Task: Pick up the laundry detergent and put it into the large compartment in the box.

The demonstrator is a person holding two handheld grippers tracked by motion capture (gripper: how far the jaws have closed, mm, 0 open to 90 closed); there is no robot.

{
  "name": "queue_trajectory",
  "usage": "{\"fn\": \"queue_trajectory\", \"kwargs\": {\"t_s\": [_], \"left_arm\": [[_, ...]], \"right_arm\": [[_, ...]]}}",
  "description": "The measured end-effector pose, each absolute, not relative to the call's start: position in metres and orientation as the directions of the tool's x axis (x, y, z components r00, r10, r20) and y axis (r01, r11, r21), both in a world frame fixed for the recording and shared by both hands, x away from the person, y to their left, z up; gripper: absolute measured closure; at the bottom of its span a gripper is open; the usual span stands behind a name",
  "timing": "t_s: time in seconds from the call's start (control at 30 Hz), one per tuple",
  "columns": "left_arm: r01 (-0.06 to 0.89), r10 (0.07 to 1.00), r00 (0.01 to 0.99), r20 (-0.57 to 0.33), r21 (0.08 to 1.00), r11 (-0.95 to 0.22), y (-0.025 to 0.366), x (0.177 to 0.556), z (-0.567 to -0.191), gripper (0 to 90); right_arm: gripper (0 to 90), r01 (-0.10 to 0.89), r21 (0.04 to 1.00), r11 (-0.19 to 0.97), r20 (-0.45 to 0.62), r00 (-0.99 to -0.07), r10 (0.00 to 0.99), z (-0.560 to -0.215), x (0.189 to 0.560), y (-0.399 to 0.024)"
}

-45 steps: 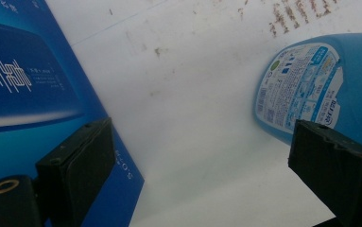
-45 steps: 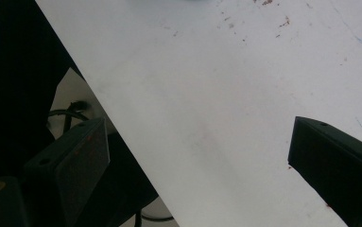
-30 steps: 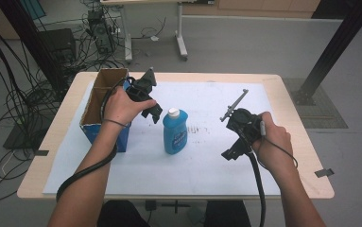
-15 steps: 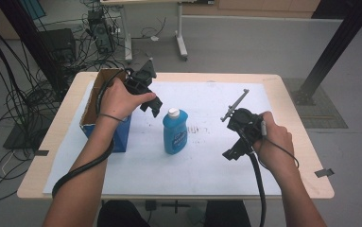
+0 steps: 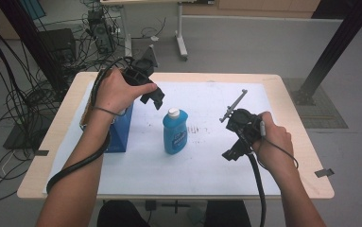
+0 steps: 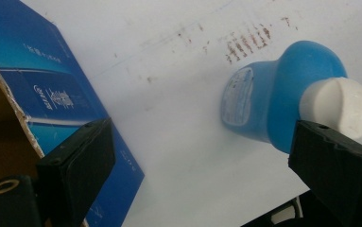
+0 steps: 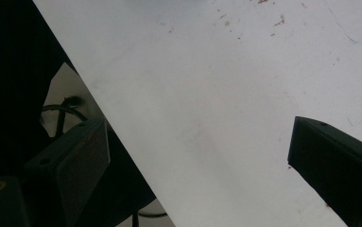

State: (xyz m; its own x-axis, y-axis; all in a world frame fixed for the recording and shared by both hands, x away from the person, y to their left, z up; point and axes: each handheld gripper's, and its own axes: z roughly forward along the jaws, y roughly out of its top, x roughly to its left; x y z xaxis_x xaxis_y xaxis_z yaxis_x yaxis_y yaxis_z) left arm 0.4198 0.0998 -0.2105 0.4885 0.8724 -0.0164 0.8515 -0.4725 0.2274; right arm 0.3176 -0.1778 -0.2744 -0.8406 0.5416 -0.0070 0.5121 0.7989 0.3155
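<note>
left hand-held gripper (image 5: 154,98) hovering with jaws spread wide near blue bottle (image 5: 175,133), right hand-held gripper (image 5: 231,152) gaping over white counter (image 5: 207,165), blue box (image 5: 120,130) sitting far left

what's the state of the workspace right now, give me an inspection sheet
surface: wooden table covered by a white sheet with brownish marks near the middle
job's things: blue bottle with white cap, upright mid-sheet; open blue cardboard box at the left edge
clutter: nothing seen on the sheet
grippers: left gripper open, held above the sheet between box and bottle; right gripper open, empty, low over the sheet's right part
cables: one trails along each forearm; a tangle lies on the floor at left
surroundings: grey floor, a desk leg behind, black frame posts either side
</note>
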Motion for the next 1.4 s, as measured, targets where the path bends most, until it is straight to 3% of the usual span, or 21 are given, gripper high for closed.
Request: {"fn": "queue_trajectory", "kwargs": {"t_s": [0.9, 1.4], "left_arm": [[0.747, 0.767, 0.640, -0.050, 0.274, -0.606, 0.056, 0.397, -0.193, 8.7], [0.707, 0.732, 0.682, -0.012, 0.271, -0.654, 0.038, 0.391, -0.199, 8.7]], "right_arm": [[6.0, 0.516, 0.312, 0.798, -0.001, -0.840, 0.543, -0.276, 0.319, -0.177], [6.0, 0.519, 0.309, 0.797, -0.002, -0.837, 0.547, -0.279, 0.318, -0.178]]}}
